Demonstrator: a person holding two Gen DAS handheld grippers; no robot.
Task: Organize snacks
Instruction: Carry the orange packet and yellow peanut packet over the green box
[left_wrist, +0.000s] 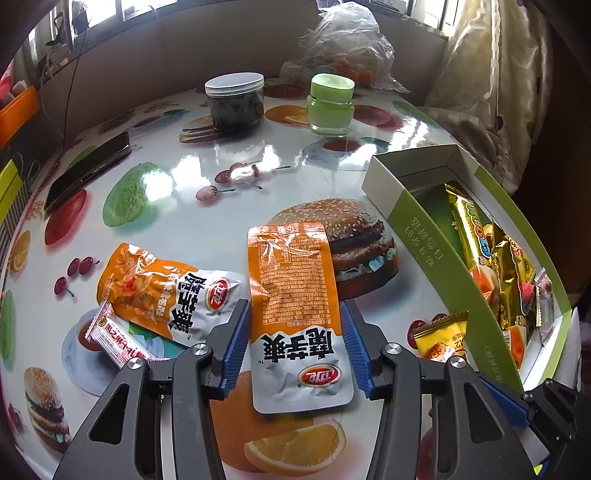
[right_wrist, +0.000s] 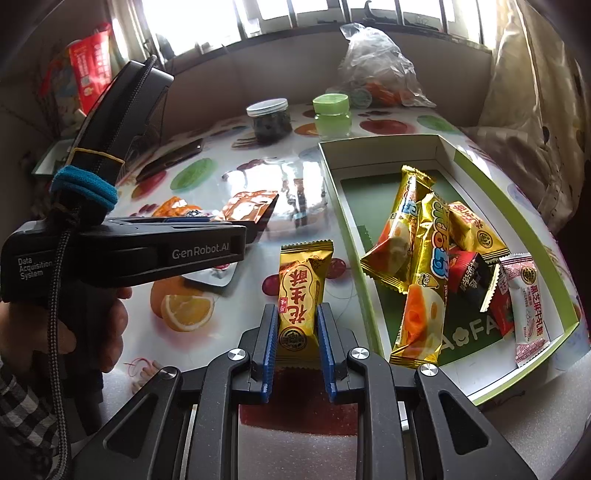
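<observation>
My left gripper (left_wrist: 294, 314) stands open around an orange-and-silver snack pouch (left_wrist: 295, 314) that lies flat on the table, its blue pads beside the pouch's edges. A second, matching pouch (left_wrist: 162, 291) and a pink-white candy bar (left_wrist: 118, 338) lie to its left. My right gripper (right_wrist: 295, 317) is shut on a yellow peanut-crisp packet (right_wrist: 301, 295). The green-and-white box (right_wrist: 373, 317) to the right holds several gold, red and white snack packets (right_wrist: 424, 254). The yellow packet (left_wrist: 441, 339) and the box (left_wrist: 424, 236) also show in the left wrist view.
A dark-filled jar with a white lid (left_wrist: 236, 103), a green jar (left_wrist: 330, 107), a crumpled plastic bag (left_wrist: 347, 48) and a phone (left_wrist: 88, 170) lie further back on the fruit-print table (left_wrist: 207, 206). The left gripper's body (right_wrist: 125, 251) crosses the right wrist view.
</observation>
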